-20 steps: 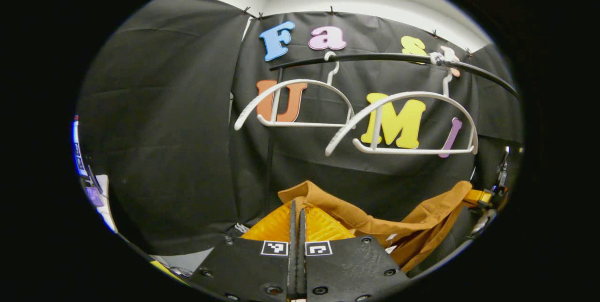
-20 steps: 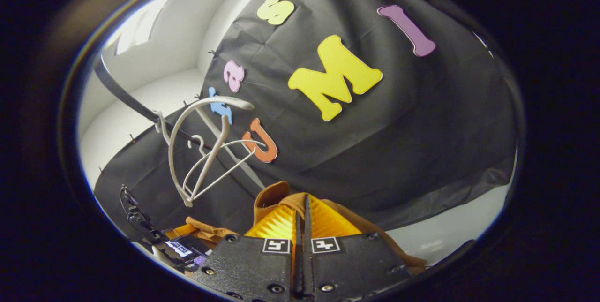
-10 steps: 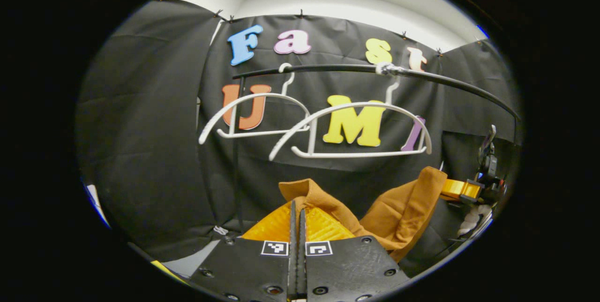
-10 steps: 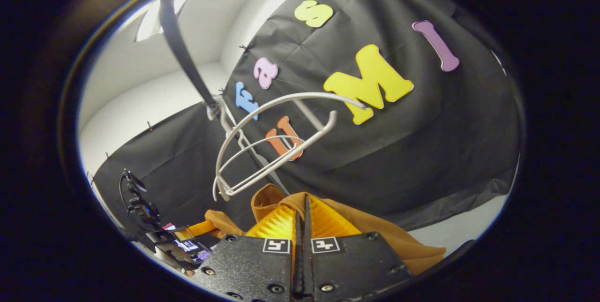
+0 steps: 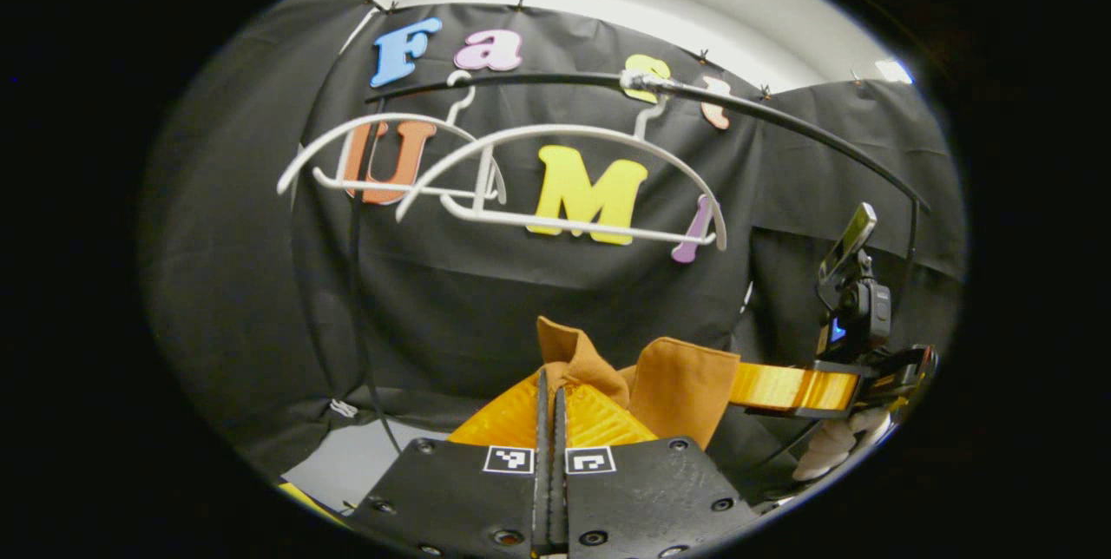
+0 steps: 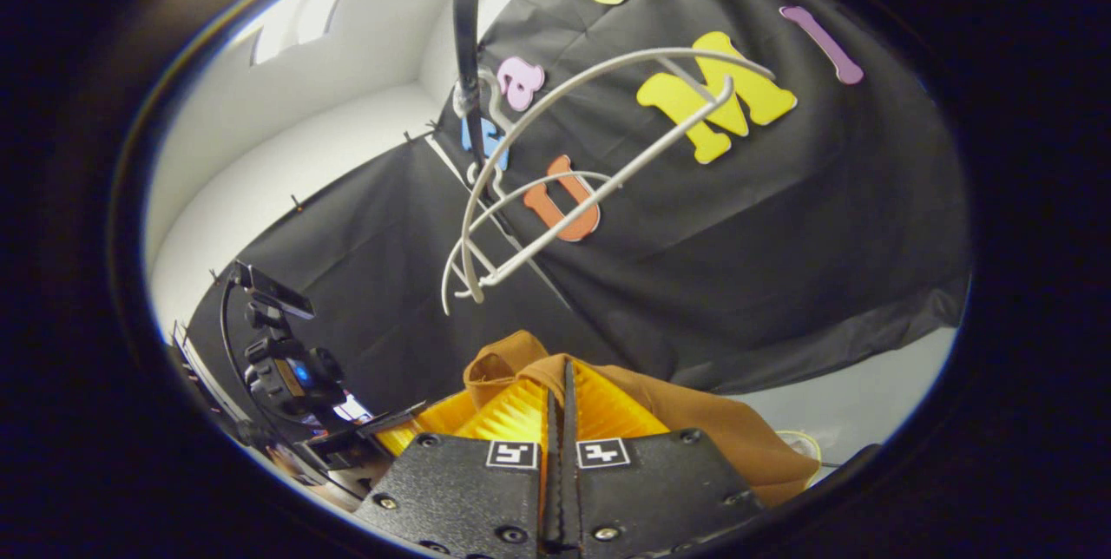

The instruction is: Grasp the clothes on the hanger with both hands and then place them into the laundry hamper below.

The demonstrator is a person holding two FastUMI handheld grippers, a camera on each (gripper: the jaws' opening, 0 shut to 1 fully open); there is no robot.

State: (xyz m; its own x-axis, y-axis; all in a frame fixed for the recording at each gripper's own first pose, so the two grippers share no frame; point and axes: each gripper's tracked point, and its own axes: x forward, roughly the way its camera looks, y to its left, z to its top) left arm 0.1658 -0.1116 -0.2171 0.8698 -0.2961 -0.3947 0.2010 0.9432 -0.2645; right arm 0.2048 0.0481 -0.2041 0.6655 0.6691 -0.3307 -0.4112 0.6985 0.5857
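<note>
Both grippers have a pinch of the brown garment (image 5: 681, 385) between them, and it hangs well below the two white hangers (image 5: 555, 173), which sit bare on the dark rail (image 5: 781, 129) in the upper half of the left gripper view. The left gripper (image 5: 548, 407), at the bottom centre of its own view, has its fingers pressed together on a fold of the cloth that pokes up just above the tips. The right gripper (image 6: 560, 407) does the same at the bottom centre of the right gripper view, with cloth bunched over its tips and trailing off to the lower right. Holding it at two points looks meant to keep the fabric gathered between the hands instead of dangling loose. At the right edge of the left gripper view the other gripper (image 5: 785, 387) reaches in sideways, close by, so the garment is folded up short between the two. The hamper is not something I can make out from here; judging by the task, it lies below, and the cloth is ready to be lowered.
</note>
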